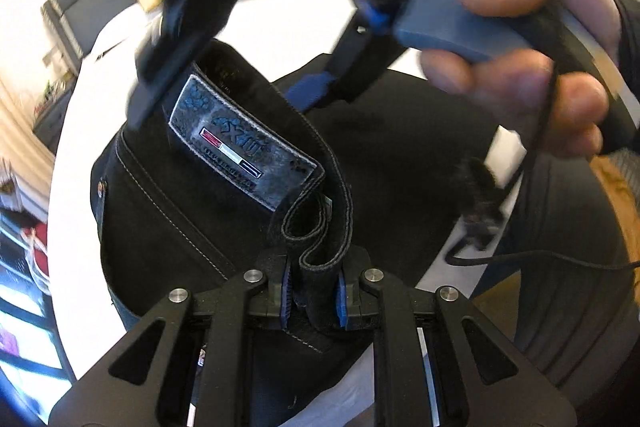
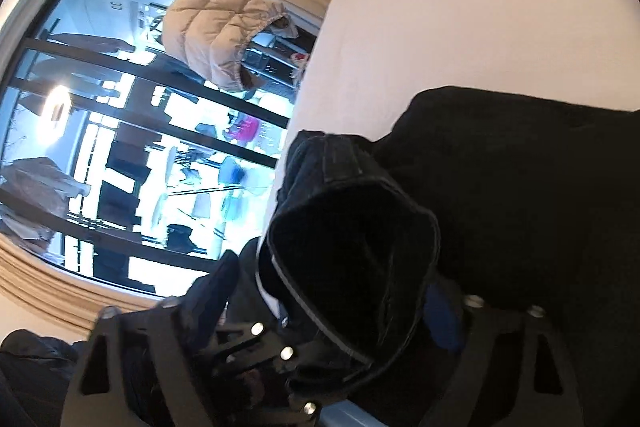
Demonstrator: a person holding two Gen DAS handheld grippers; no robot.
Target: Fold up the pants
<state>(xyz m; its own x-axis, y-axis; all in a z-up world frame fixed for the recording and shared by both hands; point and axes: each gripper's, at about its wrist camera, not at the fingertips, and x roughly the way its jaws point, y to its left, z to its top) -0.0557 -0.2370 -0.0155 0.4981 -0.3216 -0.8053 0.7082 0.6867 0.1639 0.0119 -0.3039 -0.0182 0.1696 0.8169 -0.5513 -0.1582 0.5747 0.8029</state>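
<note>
The black pants (image 1: 192,195) lie partly on the white table (image 1: 80,107), with a leather waistband patch (image 1: 236,143) facing up. My left gripper (image 1: 314,293) is shut on a folded loop of the waistband (image 1: 320,247). My right gripper (image 1: 224,67) is in the left wrist view just above the pants, held by a hand (image 1: 532,39), with its jaws spread apart. In the right wrist view the pants (image 2: 520,187) bulge close to the lens, and a dark hem fold (image 2: 352,259) drapes between the open fingers (image 2: 440,315).
A black cable (image 1: 540,259) hangs from the right gripper past the table's edge. A window (image 2: 120,147) with dark bars and a beige quilted jacket (image 2: 224,31) stand beyond the table's left side. Bare white table (image 2: 460,7) stretches beyond the pants.
</note>
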